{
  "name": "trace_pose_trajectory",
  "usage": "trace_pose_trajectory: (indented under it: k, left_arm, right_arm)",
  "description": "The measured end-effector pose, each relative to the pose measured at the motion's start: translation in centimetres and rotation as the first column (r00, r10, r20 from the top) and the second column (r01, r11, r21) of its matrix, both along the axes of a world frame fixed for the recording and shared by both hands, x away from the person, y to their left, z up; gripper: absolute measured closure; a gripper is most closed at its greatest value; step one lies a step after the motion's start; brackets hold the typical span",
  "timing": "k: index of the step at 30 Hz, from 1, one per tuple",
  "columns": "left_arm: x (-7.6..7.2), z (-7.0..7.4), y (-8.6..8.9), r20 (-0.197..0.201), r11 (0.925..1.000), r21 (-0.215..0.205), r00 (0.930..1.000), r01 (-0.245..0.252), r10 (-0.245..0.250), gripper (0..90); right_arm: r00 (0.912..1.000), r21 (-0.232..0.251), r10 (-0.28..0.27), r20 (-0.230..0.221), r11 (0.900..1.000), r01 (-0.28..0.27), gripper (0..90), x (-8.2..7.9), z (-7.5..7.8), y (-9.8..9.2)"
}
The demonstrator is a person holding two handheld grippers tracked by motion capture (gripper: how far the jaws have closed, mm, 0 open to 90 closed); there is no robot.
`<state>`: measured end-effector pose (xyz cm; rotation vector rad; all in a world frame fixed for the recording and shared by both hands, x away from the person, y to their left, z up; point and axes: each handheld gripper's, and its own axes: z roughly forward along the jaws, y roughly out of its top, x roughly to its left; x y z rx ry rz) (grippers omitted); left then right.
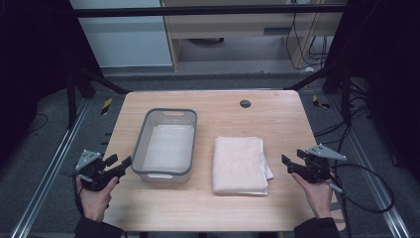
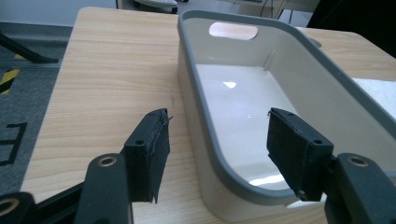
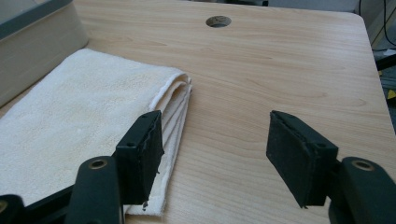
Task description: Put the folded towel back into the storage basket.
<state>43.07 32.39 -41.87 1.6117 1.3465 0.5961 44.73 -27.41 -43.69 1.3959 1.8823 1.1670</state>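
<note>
Wood desk (image 1: 208, 208): carries a grey-rimmed tub (image 1: 140, 133) left of centre and a folded cream towel (image 1: 238, 164) just right of it.
Left gripper (image 1: 127, 162): jaws wide, empty, at the tub's near left corner.
Right gripper (image 1: 286, 163): jaws wide, empty, near the towel's right edge, apart from it.

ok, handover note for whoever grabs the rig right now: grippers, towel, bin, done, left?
Left gripper: open, holding nothing, at the near left corner of the grey bin.
Right gripper: open, holding nothing, just right of the folded towel.
Towel lies flat on the table, right of the bin, untouched.
Bin looks empty.
Done: nothing visible yet.
Left: likely grip the towel and move it into the bin.
</note>
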Motion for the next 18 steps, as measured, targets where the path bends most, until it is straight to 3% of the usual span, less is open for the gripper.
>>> trace_pose_trajectory:
  k: [18]
  left_arm:
    - [1.0, 1.8, -2.4, 0.028, 0.9987, 0.035, 0.9989, 0.035, -0.036, 39.6]
  right_arm:
    - [0.9998, 0.047, 0.013, 0.017, 0.999, -0.014, 38.2, 0.8, 1.5, -0.6]
